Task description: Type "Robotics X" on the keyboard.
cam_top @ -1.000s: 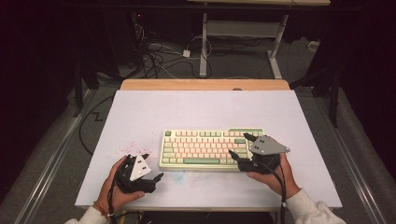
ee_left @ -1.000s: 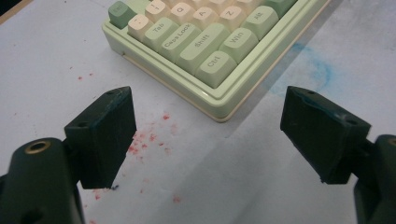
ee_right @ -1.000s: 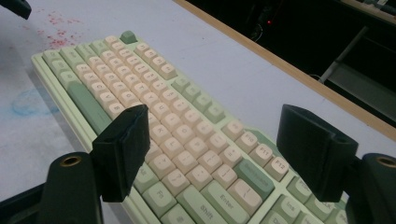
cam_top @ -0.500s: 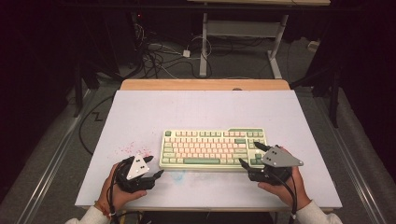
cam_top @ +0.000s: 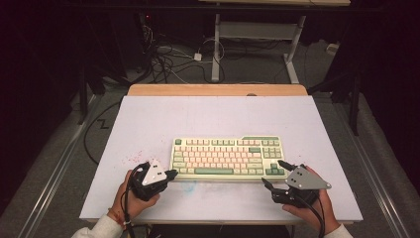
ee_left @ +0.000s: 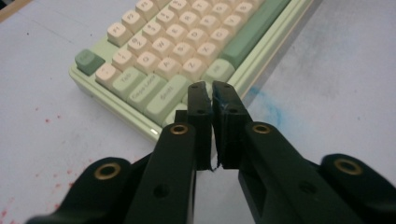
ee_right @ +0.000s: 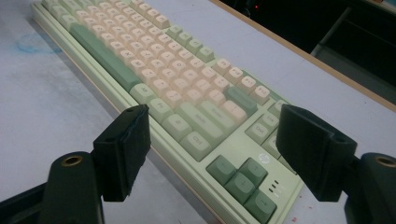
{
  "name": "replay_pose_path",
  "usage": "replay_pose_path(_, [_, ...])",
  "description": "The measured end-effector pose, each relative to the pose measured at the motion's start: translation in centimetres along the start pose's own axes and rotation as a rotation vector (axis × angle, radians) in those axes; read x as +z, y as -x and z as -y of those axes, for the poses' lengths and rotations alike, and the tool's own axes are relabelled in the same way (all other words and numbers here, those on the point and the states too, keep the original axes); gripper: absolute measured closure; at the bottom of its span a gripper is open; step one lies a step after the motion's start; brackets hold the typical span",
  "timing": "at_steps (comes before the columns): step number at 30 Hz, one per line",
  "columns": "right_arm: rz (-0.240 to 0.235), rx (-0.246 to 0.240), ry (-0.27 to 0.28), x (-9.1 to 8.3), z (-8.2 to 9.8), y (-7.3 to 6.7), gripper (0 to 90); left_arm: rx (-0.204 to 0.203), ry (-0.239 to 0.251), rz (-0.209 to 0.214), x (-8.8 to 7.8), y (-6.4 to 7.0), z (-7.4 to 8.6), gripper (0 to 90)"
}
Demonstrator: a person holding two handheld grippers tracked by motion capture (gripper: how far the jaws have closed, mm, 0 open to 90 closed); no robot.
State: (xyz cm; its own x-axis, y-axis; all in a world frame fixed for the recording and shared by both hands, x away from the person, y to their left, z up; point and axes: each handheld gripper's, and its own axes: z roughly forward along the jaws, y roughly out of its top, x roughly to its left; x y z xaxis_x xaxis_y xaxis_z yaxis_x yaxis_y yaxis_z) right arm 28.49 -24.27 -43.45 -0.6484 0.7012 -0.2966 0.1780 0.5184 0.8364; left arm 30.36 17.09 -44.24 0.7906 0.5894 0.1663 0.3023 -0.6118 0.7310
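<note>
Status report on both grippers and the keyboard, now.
Left gripper just closed, jaws shut and empty, at the keyboard's near-left corner. Right gripper open, off the near-right corner by the arrow keys. Keyboard flat on the table. Nothing in the way.

Pale green keyboard [cam_top: 226, 157] with cream and green keys, flat, square-on, near table's front edge

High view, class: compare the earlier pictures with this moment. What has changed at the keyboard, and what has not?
The left gripper has just been closing its jaws, now shut with nothing between them, at the keyboard's near left corner. The right gripper has slid back off the keyboard's right end towards the table's near edge, jaws open. The keyboard stayed put.
</note>
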Motion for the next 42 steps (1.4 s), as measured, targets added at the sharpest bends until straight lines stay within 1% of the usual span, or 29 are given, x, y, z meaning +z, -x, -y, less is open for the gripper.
replay_pose_path(2, [0.000,0.000,-0.005,0.1,0.0,0.0,26.5,0.013,-0.013,0.007,0.2,0.1,-1.0,87.4])
replay_pose_path(4, [0.001,-0.002,-0.006,0.2,0.0,0.0,26.5,0.030,-0.028,0.005,0.5,0.4,-1.9,87.5])
replay_pose_path(5, [0.000,-0.005,-0.008,0.2,0.1,0.0,26.5,0.032,-0.034,0.009,0.7,0.4,-2.2,87.5])
replay_pose_path(7, [0.000,-0.011,-0.014,0.4,0.1,-0.1,26.6,0.025,-0.040,0.018,1.1,0.3,-2.9,87.5])
replay_pose_path(9, [-0.010,-0.014,-0.015,0.4,0.1,-0.1,26.5,0.029,-0.052,0.019,1.7,0.1,-3.6,87.5])
replay_pose_path(10, [-0.012,-0.015,-0.015,0.4,0.1,-0.1,26.5,0.023,-0.051,0.020,1.9,0.0,-3.9,87.5])
replay_pose_path(12, [-0.013,-0.019,-0.019,0.4,0.1,-0.1,26.6,0.023,-0.065,0.035,2.6,-0.2,-4.6,87.5])
replay_pose_path(13, [-0.014,-0.021,-0.020,0.5,0.1,-0.1,26.6,0.028,-0.072,0.027,2.9,-0.3,-4.9,87.5])
replay_pose_path(15, [-0.014,-0.024,-0.023,0.6,0.1,-0.1,26.6,0.029,-0.089,0.036,3.5,-0.5,-5.5,87.5])
replay_pose_path(17, [-0.015,-0.025,-0.027,0.6,0.2,-0.1,26.6,0.026,-0.097,0.029,4.1,-0.6,-6.1,87.6])
replay_pose_path(19, [-0.021,-0.022,-0.025,0.7,0.3,-0.1,26.6,0.029,-0.105,0.036,4.7,-0.7,-6.7,87.5])
replay_pose_path(20, [-0.023,-0.023,-0.025,0.7,0.3,-0.2,26.5,0.028,-0.106,0.034,5.0,-0.7,-7.0,87.5])
replay_pose_path(22, [-0.027,-0.024,-0.029,0.8,0.3,-0.2,26.6,0.018,-0.111,0.048,5.7,-1.0,-7.7,87.5])
replay_pose_path(24, [-0.028,-0.033,-0.034,0.9,0.4,-0.3,26.5,0.015,-0.116,0.045,6.4,-1.1,-8.3,87.5])
replay_pose_path(25, [-0.032,-0.032,-0.033,0.9,0.4,-0.3,26.5,0.013,-0.119,0.050,6.7,-1.1,-8.6,87.5])
replay_pose_path(26, [-0.037,-0.033,-0.031,0.9,0.4,-0.3,26.4,0.010,-0.122,0.043,7.1,-1.1,-8.8,87.5])
replay_pose_path(27, [-0.043,-0.031,-0.029,0.9,0.4,-0.3,26.4,0.009,-0.130,0.033,7.4,-1.1,-9.0,87.5])
replay_pose_path(29, [-0.047,-0.034,-0.026,0.9,0.4,-0.3,26.4,0.009,-0.153,0.041,8.2,-1.2,-9.3,87.5])
replay_pose_path(30, [-0.049,-0.033,-0.026,0.9,0.4,-0.3,26.4,0.012,-0.163,0.033,8.6,-1.2,-9.4,87.5])
replay_pose_path(32, [-0.049,-0.035,-0.030,0.9,0.5,-0.3,26.4,0.004,-0.178,0.036,9.1,-1.3,-9.5,87.5])
replay_pose_path(34, [-0.050,-0.038,-0.031,1.0,0.6,-0.2,26.4,-0.003,-0.178,0.031,9.3,-1.4,-9.5,87.5])
replay_pose_path(36, [-0.053,-0.035,-0.029,0.9,0.6,-0.2,26.3,-0.013,-0.175,0.038,9.5,-1.5,-9.6,87.5])
replay_pose_path(37, [-0.058,-0.034,-0.027,0.9,0.6,-0.2,26.3,-0.008,-0.177,0.034,9.6,-1.5,-9.7,87.5])
replay_pose_path(38, [-0.060,-0.035,-0.026,0.9,0.6,-0.2,26.3,-0.013,-0.172,0.032,9.8,-1.5,-9.7,87.5])
replay_pose_path(40, [-0.061,-0.039,-0.026,0.9,0.6,-0.2,26.2,-0.001,-0.182,0.039,10.0,-1.4,-9.8,87.5])
replay_pose_path(42, [-0.064,-0.040,-0.028,1.0,0.6,-0.3,26.2,-0.002,-0.184,0.038,10.2,-1.4,-9.9,87.5])
